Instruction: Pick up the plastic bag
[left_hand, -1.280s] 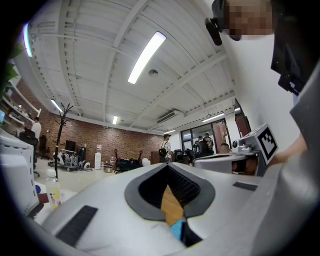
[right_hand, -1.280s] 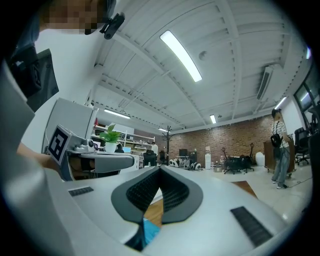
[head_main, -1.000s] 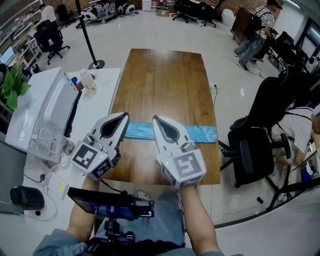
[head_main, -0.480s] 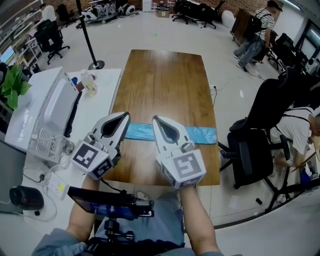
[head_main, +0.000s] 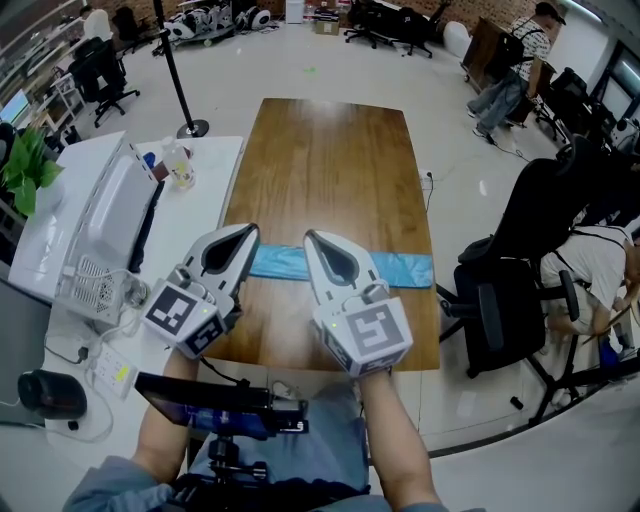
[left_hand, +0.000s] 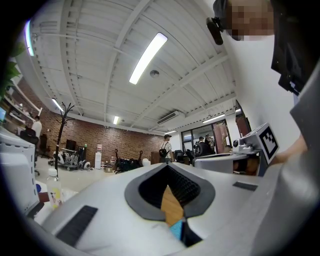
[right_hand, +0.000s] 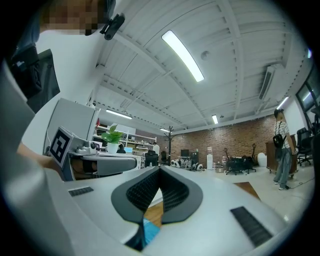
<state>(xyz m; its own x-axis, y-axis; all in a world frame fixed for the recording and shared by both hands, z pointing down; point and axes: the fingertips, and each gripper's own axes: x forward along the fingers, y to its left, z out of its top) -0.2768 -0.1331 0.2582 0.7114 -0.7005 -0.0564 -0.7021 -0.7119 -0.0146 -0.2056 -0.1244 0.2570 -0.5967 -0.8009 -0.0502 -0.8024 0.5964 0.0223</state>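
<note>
- The blue plastic bag (head_main: 402, 268) lies flat across the wooden table (head_main: 330, 160), mid-frame in the head view, not yet lifted.
- The left gripper (head_main: 246, 232) and right gripper (head_main: 312, 240) hover over it at lower centre, the 2 claws closed and empty.
- Opening, grasping and lifting all appear left to do.

Table (head_main: 330, 170): brown wood, visible grain, smooth with a satin sheen. Plastic bag (head_main: 405, 268): thin light-blue film, creased, faintly glossy. The 2 shells, left gripper (head_main: 246, 232) and right gripper (head_main: 314, 240): matt light-grey plastic; pads (right_hand: 173, 192) black, ribbed, rubbery-looking. Floor (head_main: 240, 60): pale, smooth, glossy. Side desk (head_main: 205, 190): white, matt.
</note>
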